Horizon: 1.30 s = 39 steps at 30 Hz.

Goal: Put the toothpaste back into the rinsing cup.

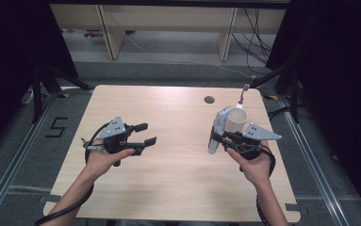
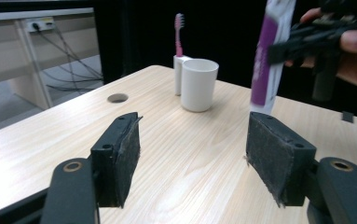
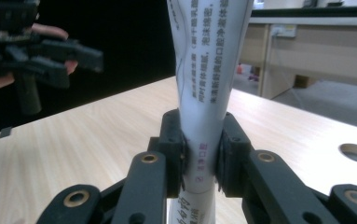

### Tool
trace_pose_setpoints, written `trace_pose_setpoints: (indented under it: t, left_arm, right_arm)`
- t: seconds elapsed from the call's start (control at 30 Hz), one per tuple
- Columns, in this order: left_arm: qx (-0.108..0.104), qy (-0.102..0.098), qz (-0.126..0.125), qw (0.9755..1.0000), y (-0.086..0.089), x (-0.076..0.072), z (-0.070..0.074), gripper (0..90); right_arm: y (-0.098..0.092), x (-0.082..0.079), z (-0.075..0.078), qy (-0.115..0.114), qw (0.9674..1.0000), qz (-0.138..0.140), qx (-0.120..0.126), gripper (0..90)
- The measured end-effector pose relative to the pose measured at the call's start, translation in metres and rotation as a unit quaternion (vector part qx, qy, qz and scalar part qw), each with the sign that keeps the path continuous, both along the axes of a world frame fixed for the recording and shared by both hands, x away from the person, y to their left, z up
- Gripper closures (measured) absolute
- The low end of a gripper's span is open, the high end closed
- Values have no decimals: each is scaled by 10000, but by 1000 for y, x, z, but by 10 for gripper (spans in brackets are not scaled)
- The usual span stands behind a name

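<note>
My right gripper [image 1: 221, 137] [image 3: 203, 140] is shut on a white toothpaste tube [image 1: 217, 128] [image 3: 209, 70] with purple print, which it holds upright just above the table at the right. Right behind the tube stands a cream cup [image 1: 237, 121] [image 2: 198, 84] with a side holder that carries a pink toothbrush [image 1: 243, 96] [image 2: 179, 32]. My left gripper [image 1: 149, 133] [image 2: 195, 126] hovers over the left half of the table, open, with nothing between its pads. In the left gripper view the tube [image 2: 265, 60] hangs at the far right.
The light wooden table [image 1: 168, 179] has a round cable hole [image 1: 209, 99] [image 2: 117, 98] near its far edge. Cables and desk legs lie on the floor beyond the table. Dark curtains flank both sides.
</note>
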State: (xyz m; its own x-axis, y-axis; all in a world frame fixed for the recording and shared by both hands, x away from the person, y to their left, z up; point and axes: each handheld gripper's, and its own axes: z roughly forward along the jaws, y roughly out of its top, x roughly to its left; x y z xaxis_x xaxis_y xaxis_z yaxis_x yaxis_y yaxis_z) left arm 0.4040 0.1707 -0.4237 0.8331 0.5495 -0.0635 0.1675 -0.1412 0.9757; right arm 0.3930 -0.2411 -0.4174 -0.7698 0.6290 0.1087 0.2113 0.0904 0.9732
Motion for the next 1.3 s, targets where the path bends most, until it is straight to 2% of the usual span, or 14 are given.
trace_pose_setpoints:
  t: [0.13, 0.2, 0.27, 0.43, 0.73, 0.8, 0.83, 0.87, 0.9, 0.93, 1.1, 1.23, 1.27, 1.3]
  left_arm:
    - [-58, 51, 213, 9997, 10, -3, -9, 338]
    - [-70, 44, 295, 9995, 15, -5, -12, 337]
    - [-78, 65, 370, 9993, 20, -8, -15, 338]
    - [-97, 74, 518, 9986, 31, -12, -24, 347]
    - [-244, 197, 940, 9951, 49, -18, -42, 336]
    - [-241, 229, 968, 9947, 51, -19, -46, 335]
    - [-203, 244, 980, 9947, 52, -19, -48, 336]
    - [-224, 273, 973, 9946, 53, -19, -50, 337]
    - [-278, 282, 966, 9945, 53, -19, -52, 338]
    - [-293, 302, 985, 9942, 54, -20, -53, 337]
    - [-296, 337, 1094, 9930, 58, -20, -58, 336]
    - [-248, 384, 1173, 9920, 60, -20, -63, 339]
    - [-284, 387, 1151, 9922, 60, -20, -65, 340]
    - [-323, 416, 1158, 9919, 59, -20, -66, 341]
  right_arm:
    - [-10, 2, 6, -197, 9996, -193, -58, 757]
    - [-13, 2, 8, -218, 9995, -235, 49, 757]
    - [-19, 2, 12, -188, 9992, -349, -73, 756]
    - [-26, 4, 16, -277, 9984, -488, 4, 756]
    - [-39, 8, 28, -356, 9964, -769, 37, 756]
    - [-40, 11, 29, -444, 9952, -867, 100, 756]
    - [-41, 10, 30, -267, 9960, -843, 126, 756]
    - [-42, 13, 31, -391, 9956, -852, 70, 756]
    - [-43, 13, 32, -316, 9959, -851, 21, 756]
    - [-43, 16, 32, -418, 9956, -839, 77, 756]
    - [-45, 19, 36, -352, 9950, -933, 77, 756]
    - [-47, 24, 39, -438, 9942, -983, 29, 756]
    - [-47, 23, 39, -348, 9943, -1003, 68, 756]
    - [-47, 26, 40, -431, 9940, -1007, 78, 756]
